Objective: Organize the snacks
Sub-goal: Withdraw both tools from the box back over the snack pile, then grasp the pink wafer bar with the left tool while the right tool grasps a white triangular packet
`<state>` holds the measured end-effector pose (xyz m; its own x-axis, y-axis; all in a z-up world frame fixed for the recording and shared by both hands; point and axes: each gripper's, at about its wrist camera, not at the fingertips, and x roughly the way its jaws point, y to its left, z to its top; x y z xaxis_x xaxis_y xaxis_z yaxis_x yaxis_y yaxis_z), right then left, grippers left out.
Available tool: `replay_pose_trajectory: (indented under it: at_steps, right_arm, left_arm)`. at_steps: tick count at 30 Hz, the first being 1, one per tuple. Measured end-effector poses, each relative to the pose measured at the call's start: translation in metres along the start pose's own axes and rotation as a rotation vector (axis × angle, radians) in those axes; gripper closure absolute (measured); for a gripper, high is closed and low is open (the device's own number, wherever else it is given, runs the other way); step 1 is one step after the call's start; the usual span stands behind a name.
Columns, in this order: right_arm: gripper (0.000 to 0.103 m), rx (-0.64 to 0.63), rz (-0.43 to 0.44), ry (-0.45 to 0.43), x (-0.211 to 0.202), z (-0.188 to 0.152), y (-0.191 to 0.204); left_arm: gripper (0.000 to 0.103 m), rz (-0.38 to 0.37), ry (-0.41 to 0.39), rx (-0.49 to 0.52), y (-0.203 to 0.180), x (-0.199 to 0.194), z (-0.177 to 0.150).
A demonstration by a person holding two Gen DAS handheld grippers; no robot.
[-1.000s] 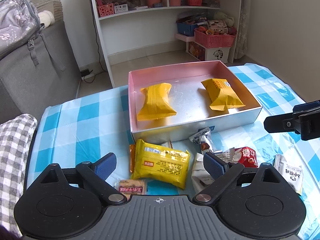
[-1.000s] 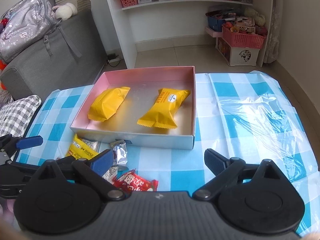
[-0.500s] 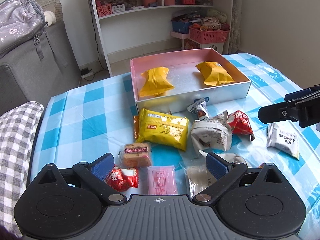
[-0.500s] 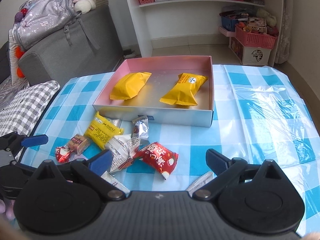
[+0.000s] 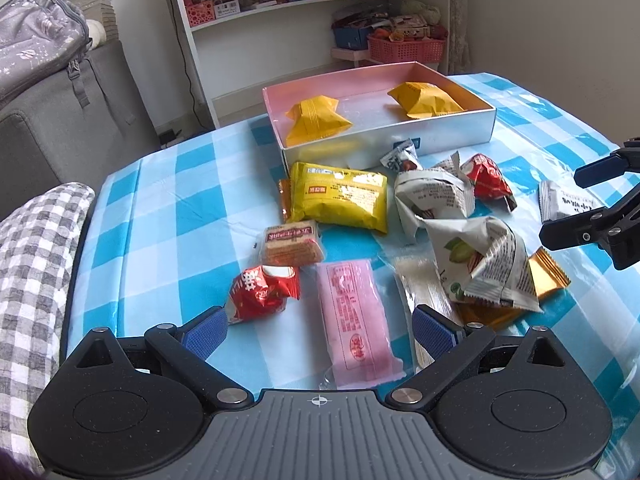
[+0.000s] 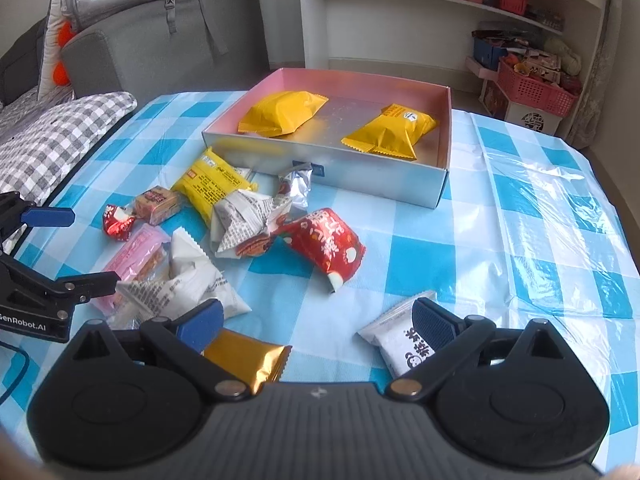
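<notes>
Both tongs have drawn back from the box (image 5: pixel 384 136), baring more snacks. Left tongs (image 5: pixel 320 330) gape wide over the pink packet (image 5: pixel 354 320); right tongs (image 6: pixel 318 322) gape too. Only the right view shows the gold packet (image 6: pixel 250 360) unobstructed.

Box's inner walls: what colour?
Pink; the box shows it best in the right wrist view.

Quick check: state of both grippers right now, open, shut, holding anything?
Left gripper: open, holding nothing, above the pink packet.
Right gripper: open, holding nothing.
</notes>
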<state>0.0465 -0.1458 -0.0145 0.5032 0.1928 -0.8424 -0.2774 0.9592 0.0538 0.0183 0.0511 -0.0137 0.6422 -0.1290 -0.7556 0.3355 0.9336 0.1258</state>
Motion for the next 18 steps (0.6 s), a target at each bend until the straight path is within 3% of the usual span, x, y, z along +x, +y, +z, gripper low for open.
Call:
replay_pose_trajectory:
  at_steps: [5,14,18]
  right_arm:
    - [0.003,-0.013,0.020,0.026,0.006,-0.005,0.005]
    - [0.002,0.005,0.077,-0.016,0.000,0.013,0.024]
    - [0.002,0.023,0.110,-0.005,0.006,0.017,0.033]
  left_arm:
    - [0.003,-0.004,0.018,-0.020,0.003,0.004,-0.005]
    - [0.006,-0.013,0.033,-0.067,0.006,0.015,-0.004]
    - [0.013,-0.026,0.038,-0.087,0.006,0.019,-0.005]
